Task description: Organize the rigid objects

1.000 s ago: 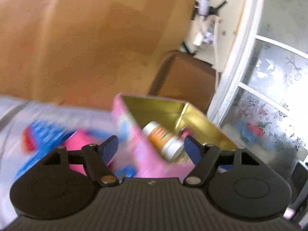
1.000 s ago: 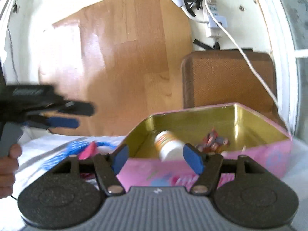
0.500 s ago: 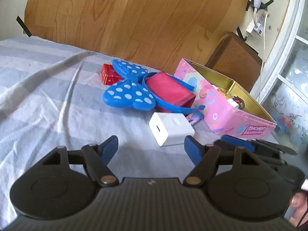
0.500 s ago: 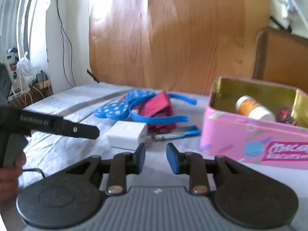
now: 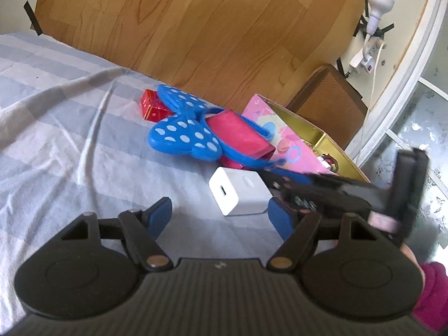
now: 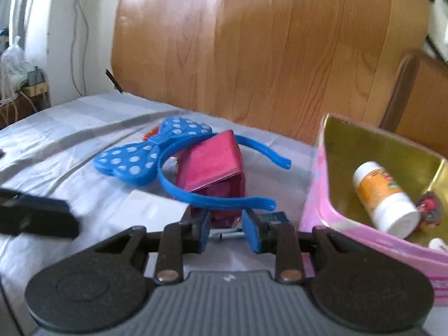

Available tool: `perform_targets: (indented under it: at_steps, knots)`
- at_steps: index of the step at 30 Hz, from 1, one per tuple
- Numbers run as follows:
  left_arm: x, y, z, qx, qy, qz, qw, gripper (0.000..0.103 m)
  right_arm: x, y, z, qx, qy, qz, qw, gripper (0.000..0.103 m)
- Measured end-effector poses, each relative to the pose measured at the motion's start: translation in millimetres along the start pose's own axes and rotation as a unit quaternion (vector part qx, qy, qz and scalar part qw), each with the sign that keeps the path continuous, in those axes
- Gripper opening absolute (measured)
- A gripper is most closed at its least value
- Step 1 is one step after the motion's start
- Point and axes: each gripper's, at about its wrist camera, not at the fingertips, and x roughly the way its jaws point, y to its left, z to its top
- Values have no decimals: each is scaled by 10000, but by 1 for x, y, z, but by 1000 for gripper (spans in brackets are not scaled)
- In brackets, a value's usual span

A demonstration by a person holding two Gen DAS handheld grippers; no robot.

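On the bed from the left wrist view, left gripper (image 5: 219, 212) wide and empty, white charger (image 5: 238, 191) just ahead, pink tin (image 5: 291, 145) partly hidden by blurry right gripper (image 5: 291, 189), from the right wrist view, right gripper (image 6: 225, 231) narrow with nothing between, blue headband (image 6: 168, 162) over pink box (image 6: 212, 173), bottle (image 6: 383, 200) in tin, charger blurry.

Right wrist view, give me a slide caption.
Right gripper, jaws narrowed and empty, faces a blue headband, magenta box and pink tin.

Both tongs, the left tongs (image 5: 219, 212) and right tongs (image 6: 225, 233), are black with blue pads, brass-coloured pivot screws, round housings and a ribbed grey body. Magenta sleeve (image 5: 432, 294).
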Motion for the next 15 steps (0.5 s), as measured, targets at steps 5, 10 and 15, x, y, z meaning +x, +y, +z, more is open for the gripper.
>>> perform_targets:
  at_steps: [5,10,15]
  knots:
    - [0,-1,0,30,-6,-58,10000,77,26,4,8,2,175,-91,9998,26]
    - [0,3,1,-80,-14,-106,9999,79,15,-5,0,145,423,97,9990,21]
    - [0,3,0,-54,-18,-118,9999,79,-38,-11,-39,285,294,267,9988,23]
